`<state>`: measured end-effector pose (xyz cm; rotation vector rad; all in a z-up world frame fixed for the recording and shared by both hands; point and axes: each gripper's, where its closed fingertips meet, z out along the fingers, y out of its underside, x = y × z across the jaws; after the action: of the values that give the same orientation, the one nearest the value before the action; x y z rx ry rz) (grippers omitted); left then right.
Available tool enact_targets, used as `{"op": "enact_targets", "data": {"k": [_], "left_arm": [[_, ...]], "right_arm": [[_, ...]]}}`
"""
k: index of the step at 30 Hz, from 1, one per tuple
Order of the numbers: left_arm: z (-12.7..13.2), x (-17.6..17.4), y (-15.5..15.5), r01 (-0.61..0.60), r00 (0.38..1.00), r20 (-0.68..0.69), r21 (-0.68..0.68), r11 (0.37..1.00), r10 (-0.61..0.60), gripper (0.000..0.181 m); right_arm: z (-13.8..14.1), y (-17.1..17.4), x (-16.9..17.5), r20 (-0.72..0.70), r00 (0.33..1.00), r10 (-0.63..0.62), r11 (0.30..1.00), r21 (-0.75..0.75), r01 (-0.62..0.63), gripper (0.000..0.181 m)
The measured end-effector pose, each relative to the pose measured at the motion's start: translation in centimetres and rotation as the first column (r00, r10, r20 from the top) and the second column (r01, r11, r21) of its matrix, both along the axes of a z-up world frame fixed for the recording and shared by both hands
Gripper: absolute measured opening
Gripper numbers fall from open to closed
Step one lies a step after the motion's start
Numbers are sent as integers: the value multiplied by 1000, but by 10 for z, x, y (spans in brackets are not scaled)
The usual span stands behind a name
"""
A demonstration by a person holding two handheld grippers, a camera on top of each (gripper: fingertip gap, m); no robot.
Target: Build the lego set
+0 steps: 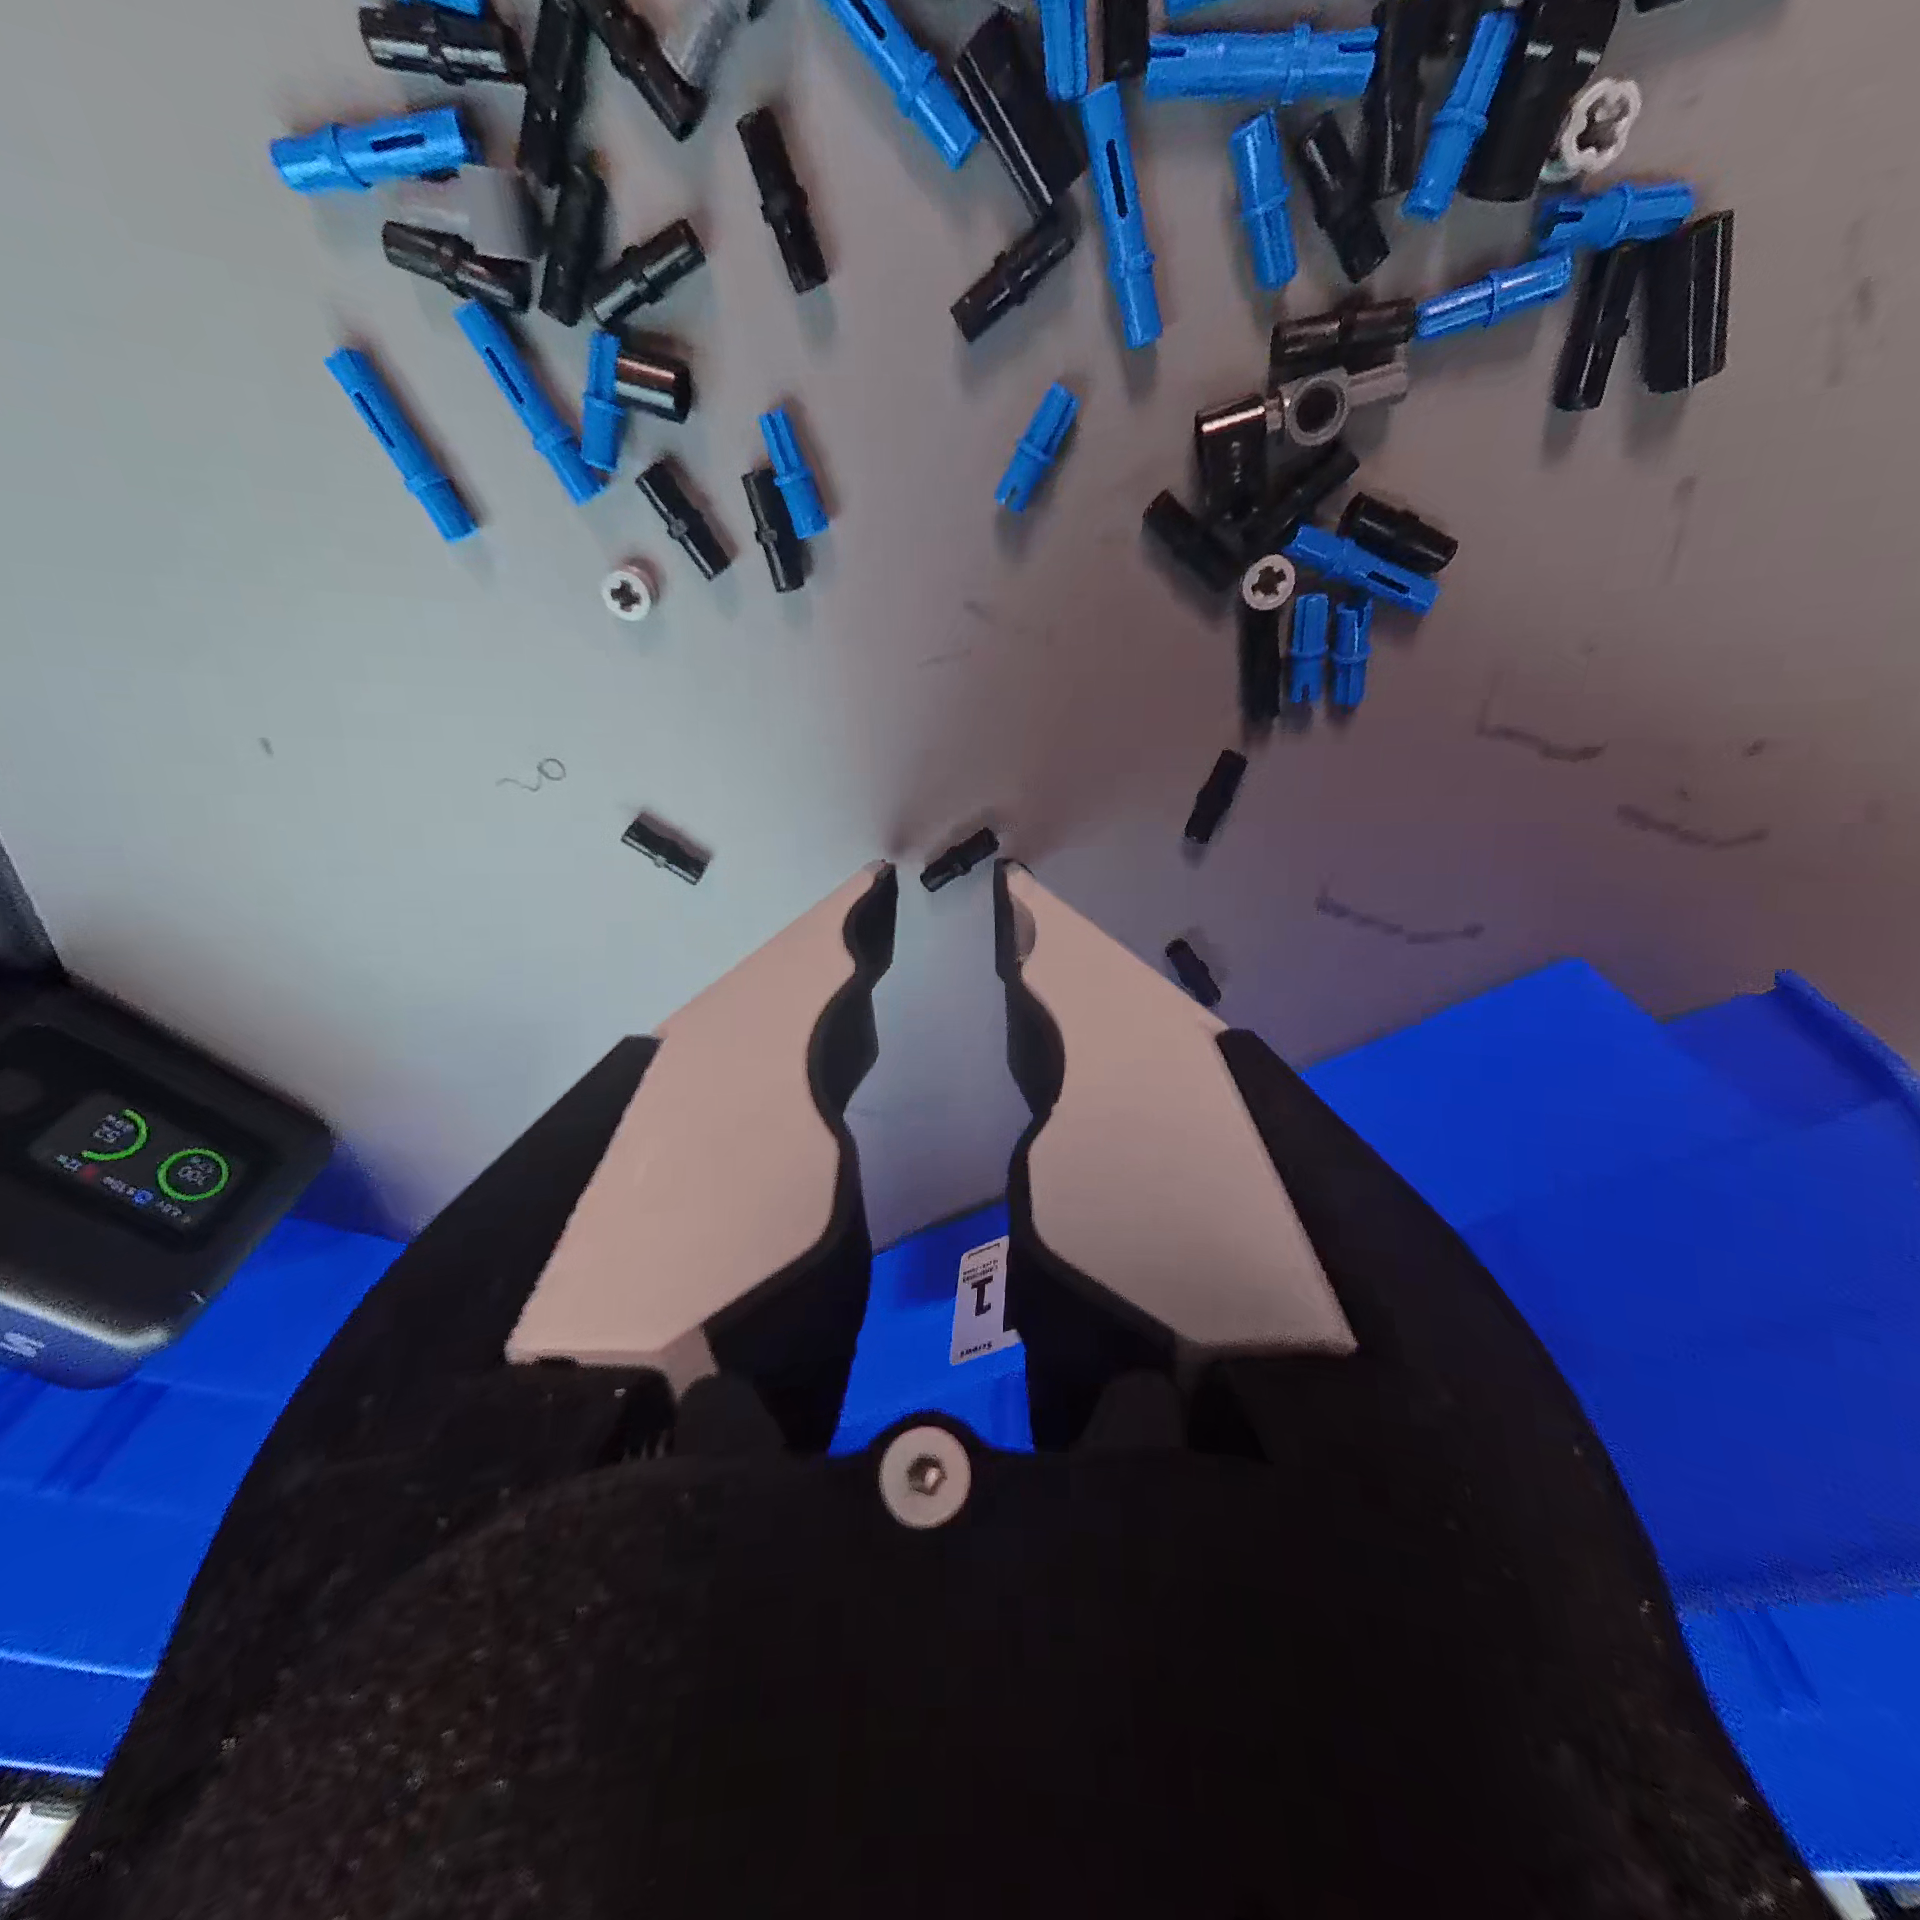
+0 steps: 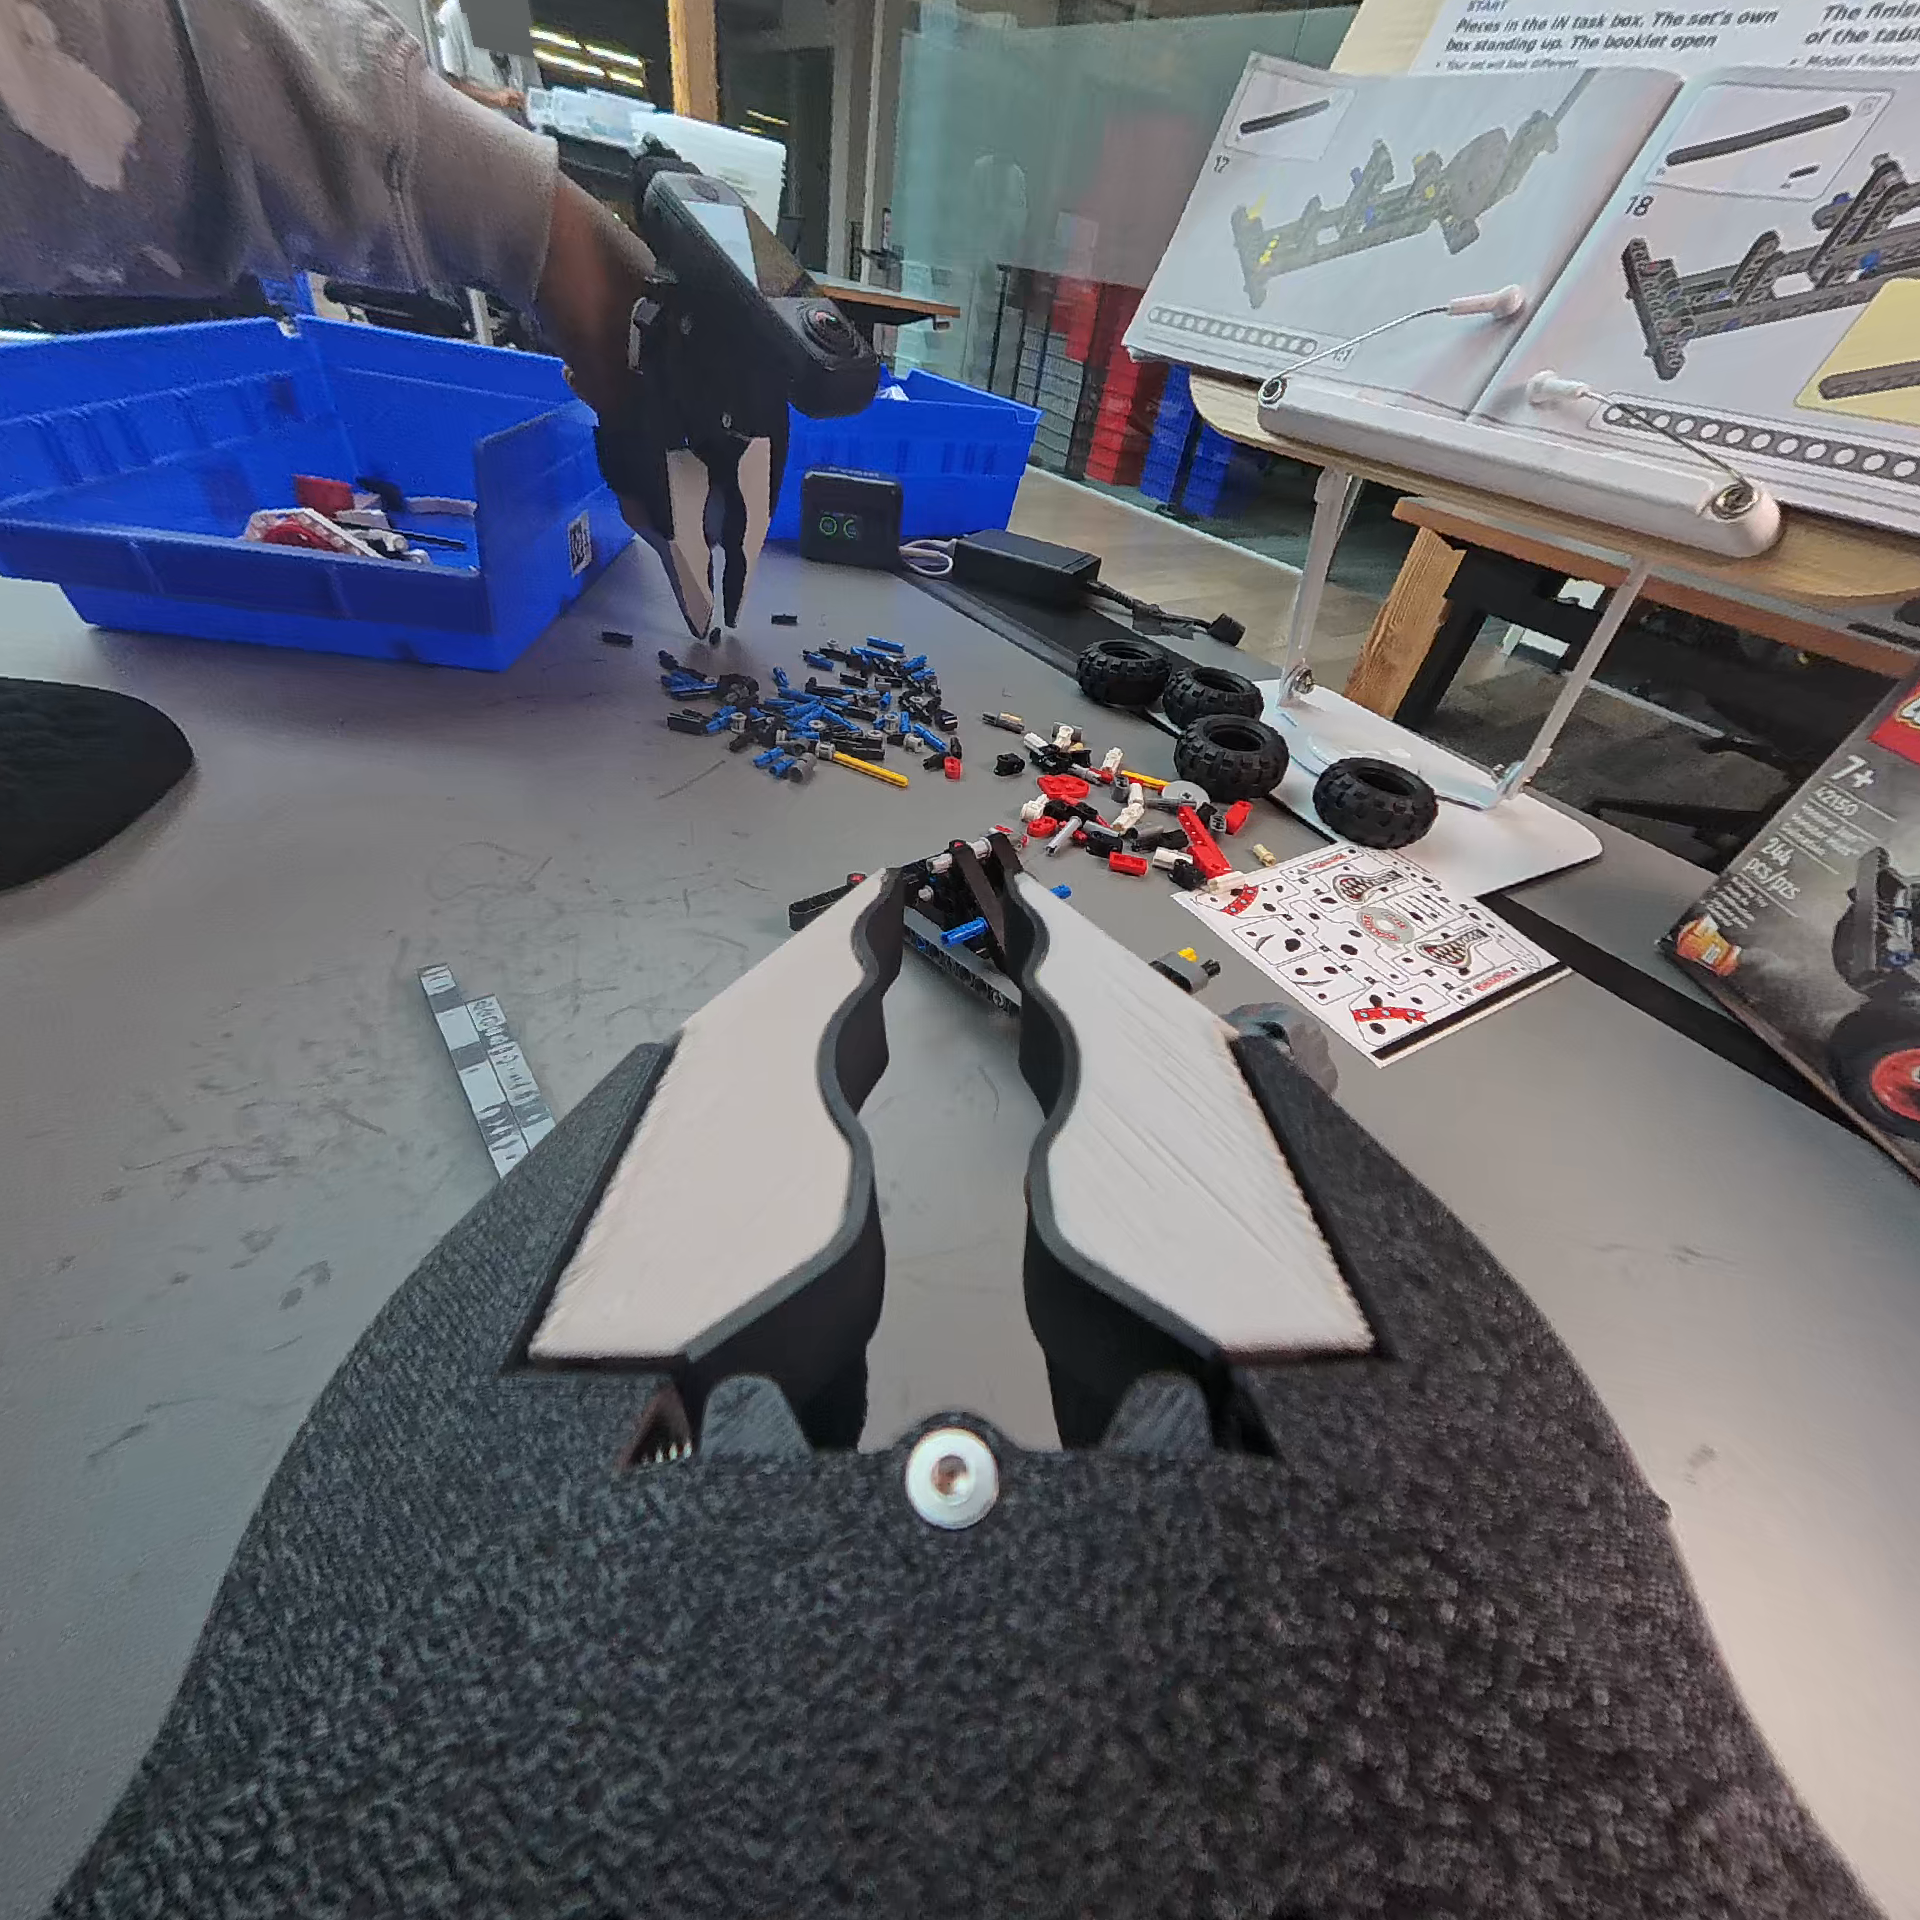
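The left gripper (image 1: 943,868) was held narrowly parted, tips down around a small black pin (image 1: 958,858) not yet clamped. The right gripper (image 2: 948,883) was seen part-open about the black half-built frame (image 2: 961,920), grip uncertain. The pin could be flicked away if the tips closed off-centre. Clear bench (image 2: 312,987) lay near the front edge; the blue bin (image 2: 312,613) crowded the far-left corner, with the pin pile (image 2: 821,707) close by.

Blue & black pins (image 1: 1122,208), grey table (image 1: 312,665), blue bin (image 2: 312,436).

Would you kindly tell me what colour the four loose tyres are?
The tyres are black, clearest in the right wrist view.
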<state>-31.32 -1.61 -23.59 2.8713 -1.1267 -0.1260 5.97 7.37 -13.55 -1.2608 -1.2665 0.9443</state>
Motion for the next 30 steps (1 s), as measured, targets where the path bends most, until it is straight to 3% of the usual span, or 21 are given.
{"op": "enact_targets", "data": {"k": [2, 5, 7, 10, 12, 15, 19, 21, 23, 25, 27, 30], "left_arm": [[-4, 3, -2, 28, 1000, 10, -4, 1000, -27, 9], [-2, 4, -5, 52, 999, -1, -14, 999, -52, 6], [12, 20, 0, 78, 996, 26, 40, 996, -80, 6], [61, 112, 11, 84, 957, 255, 210, 974, -137, 5], [69, 185, -4, 177, 902, 349, 241, 954, -255, 6], [44, 258, -26, 265, 859, 386, 227, 937, -336, 6], [14, 292, -25, 306, 850, 354, 271, 912, -391, 6], [3, 295, -26, 313, 855, 343, 259, 914, -390, 7], [0, 293, -27, 316, 856, 343, 246, 916, -387, 28], [16, 278, -15, 280, 870, 332, 278, 919, -366, 35], [45, 237, 7, 181, 907, 312, 318, 930, -284, 32], [56, 130, 18, -83, 978, 205, 194, 977, 42, 31]], "right_arm": [[-2, 1, 0, 5, 1000, -3, 1000, -2, 3, 18], [-3, 2, 0, 12, 1000, -7, 1000, 3, 7, 18], [-2, 2, 1, 9, 1000, -9, 1000, 8, 9, 18], [0, 4, 2, 3, 1000, -16, 1000, 16, 16, 18], [0, 6, 2, -4, 1000, -17, 1000, 6, 17, 18], [1, 6, 2, -11, 1000, -12, 1000, -7, 12, 17], [4, 6, 6, -12, 1000, -17, 1000, 21, 17, 17], [5, 6, 7, -7, 1000, -11, 1000, 27, 11, 17], [3, 5, 8, 5, 1000, -4, 1000, 21, 3, 17], [4, 6, 9, 5, 1000, -1, 1000, 28, 1, 17], [8, 6, 11, -4, 1000, -3, 999, 32, 3, 17], [11, 1, 13, -7, 999, 39, 999, 25, -39, 19]]}}
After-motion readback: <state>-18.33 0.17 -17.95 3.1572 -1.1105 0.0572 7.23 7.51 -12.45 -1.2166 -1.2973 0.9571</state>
